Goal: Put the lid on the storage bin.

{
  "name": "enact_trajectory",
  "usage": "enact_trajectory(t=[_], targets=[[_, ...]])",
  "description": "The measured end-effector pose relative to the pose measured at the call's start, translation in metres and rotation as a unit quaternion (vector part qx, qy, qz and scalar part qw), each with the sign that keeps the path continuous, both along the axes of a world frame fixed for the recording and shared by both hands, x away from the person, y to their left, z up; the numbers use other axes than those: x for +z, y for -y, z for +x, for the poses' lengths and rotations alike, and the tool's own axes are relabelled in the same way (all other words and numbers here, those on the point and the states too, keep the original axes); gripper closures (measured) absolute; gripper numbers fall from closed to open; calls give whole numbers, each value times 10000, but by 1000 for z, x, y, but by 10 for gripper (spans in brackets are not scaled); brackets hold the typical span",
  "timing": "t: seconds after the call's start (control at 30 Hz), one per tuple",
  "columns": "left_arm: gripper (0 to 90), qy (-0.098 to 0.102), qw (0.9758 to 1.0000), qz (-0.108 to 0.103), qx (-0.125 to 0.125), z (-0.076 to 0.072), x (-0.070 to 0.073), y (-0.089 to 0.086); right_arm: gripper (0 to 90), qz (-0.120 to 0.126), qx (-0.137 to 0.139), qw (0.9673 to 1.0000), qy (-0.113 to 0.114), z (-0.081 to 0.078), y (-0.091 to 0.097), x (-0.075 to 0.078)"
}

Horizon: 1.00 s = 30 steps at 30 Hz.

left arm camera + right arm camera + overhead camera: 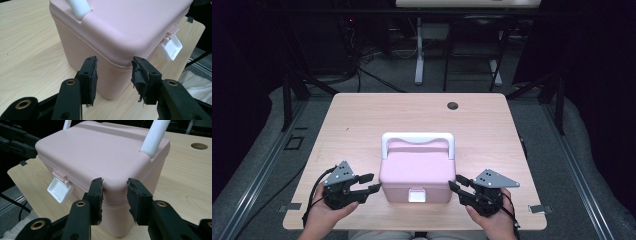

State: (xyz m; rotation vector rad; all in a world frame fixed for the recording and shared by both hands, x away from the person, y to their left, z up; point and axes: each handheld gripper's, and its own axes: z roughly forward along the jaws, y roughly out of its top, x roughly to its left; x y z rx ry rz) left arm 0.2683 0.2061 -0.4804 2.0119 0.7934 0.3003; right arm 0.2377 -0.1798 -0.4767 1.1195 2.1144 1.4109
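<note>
Pink plastic box [414,175] with a white handle [417,139] sat near the front edge of the wooden table [362,115], its white latch [415,195] flipped open and facing me. I held my left gripper [371,182] just beside the box's left front corner, jaws apart with nothing gripped, the corner sitting between the worn pads [93,75] in the left gripper view without clear contact. My right gripper [456,184] was at the right front corner, jaws also apart, straddling that corner in the right gripper view; I couldn't tell whether the pads [98,195] touched it.
</note>
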Motion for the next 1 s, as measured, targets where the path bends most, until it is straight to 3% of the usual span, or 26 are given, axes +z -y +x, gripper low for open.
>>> enact_trajectory(t=[1.0], targets=[[554, 34, 9996, -66, 279, 7, 0, -2, 644, 100, -61, 9999, -39, 8, 2, -3]])
